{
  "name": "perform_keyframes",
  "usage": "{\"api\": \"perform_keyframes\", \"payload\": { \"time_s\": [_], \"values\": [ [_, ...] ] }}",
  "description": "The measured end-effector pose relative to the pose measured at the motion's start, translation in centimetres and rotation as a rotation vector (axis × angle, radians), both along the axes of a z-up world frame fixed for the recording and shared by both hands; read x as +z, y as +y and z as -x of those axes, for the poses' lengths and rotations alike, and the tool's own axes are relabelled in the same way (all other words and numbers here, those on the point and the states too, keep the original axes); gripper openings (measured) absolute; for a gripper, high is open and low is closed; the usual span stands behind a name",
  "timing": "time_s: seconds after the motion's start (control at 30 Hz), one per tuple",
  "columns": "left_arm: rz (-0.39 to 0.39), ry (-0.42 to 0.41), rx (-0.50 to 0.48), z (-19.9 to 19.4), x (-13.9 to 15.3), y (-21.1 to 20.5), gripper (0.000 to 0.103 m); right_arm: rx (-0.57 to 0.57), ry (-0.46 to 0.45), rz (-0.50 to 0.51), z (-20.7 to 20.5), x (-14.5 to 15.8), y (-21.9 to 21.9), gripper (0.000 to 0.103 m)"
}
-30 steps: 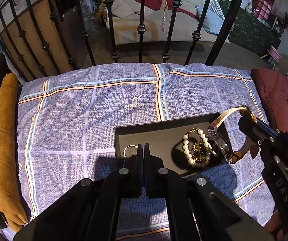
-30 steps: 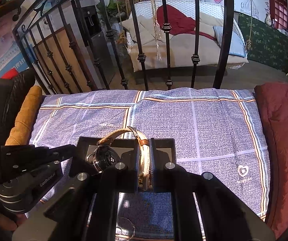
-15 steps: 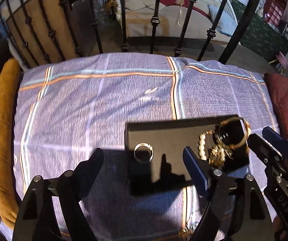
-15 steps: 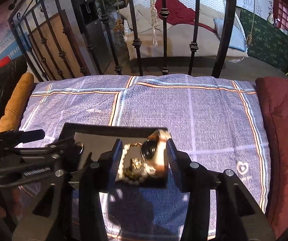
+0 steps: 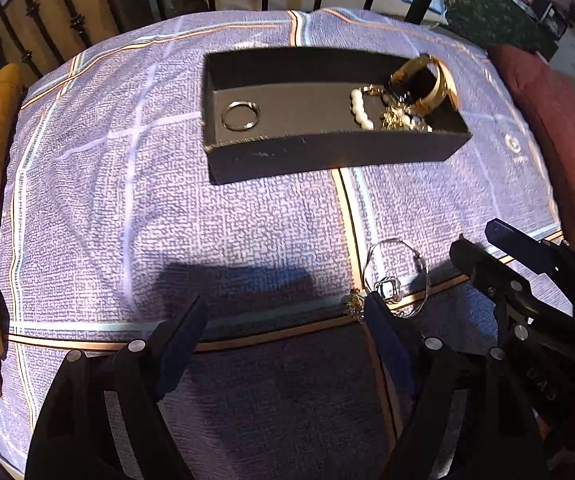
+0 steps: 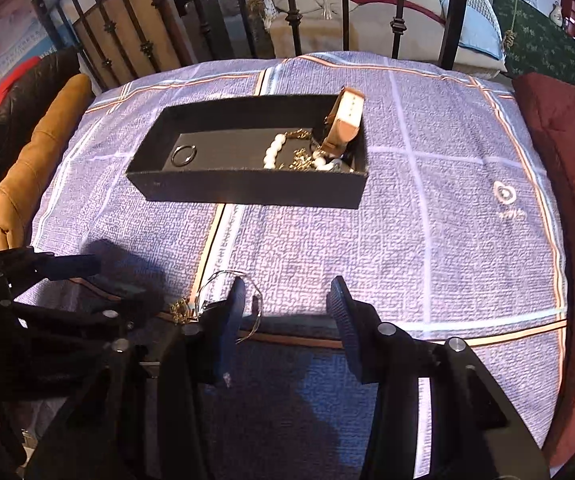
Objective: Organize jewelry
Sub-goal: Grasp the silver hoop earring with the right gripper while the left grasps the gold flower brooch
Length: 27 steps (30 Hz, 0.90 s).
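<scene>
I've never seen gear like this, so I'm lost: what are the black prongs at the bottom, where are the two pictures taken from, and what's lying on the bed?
There is no robot here. A person holds a two-finger tool in each hand, with a camera looking along its fingers. One picture is from the left gripper, the other from the right gripper. Both are open and hold nothing. On the checked bedspread sits a black tray holding a ring, a pearl bracelet, gold chain pieces and a watch. More loose jewelry, thin silver hoops and a gold piece, lies on the cloth near the grippers.
</scene>
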<state>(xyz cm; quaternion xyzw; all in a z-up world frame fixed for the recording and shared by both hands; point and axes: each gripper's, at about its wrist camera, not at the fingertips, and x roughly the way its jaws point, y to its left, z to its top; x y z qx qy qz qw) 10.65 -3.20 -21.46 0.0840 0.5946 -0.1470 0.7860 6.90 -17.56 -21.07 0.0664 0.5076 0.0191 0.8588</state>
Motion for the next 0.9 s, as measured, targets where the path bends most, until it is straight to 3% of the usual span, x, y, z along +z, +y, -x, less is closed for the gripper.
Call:
{"api": "perform_keyframes", "payload": {
  "time_s": [0.23,0.43,0.6,0.67,0.77,0.9],
  "values": [
    [0.032,0.017,0.01,-0.5,-1.0,0.6,0.078,-0.005,0.019,-0.026,-0.2,-1.8,-0.1,0.039],
    [0.099,0.008,-0.076,0.5,0.3,0.5,0.078,0.001,-0.022,-0.035,0.2,-0.2,-0.6,0.039],
    [0.023,0.036,-0.052,0.2,-1.8,-0.1,0.08,0.009,0.001,-0.037,0.2,-0.2,-1.3,0.039],
    [0.026,0.022,-0.03,0.4,-1.7,0.5,0.08,0.027,0.01,-0.035,0.0,-0.5,-0.9,0.039],
    [-0.041,-0.005,-0.01,0.6,-1.5,1.7,0.079,0.069,0.017,-0.013,-0.2,-1.1,0.4,0.039],
    [-0.031,-0.003,0.032,0.4,-1.7,3.5,0.075,0.086,0.064,0.043,-0.6,-3.2,1.9,0.039]
  ]
}}
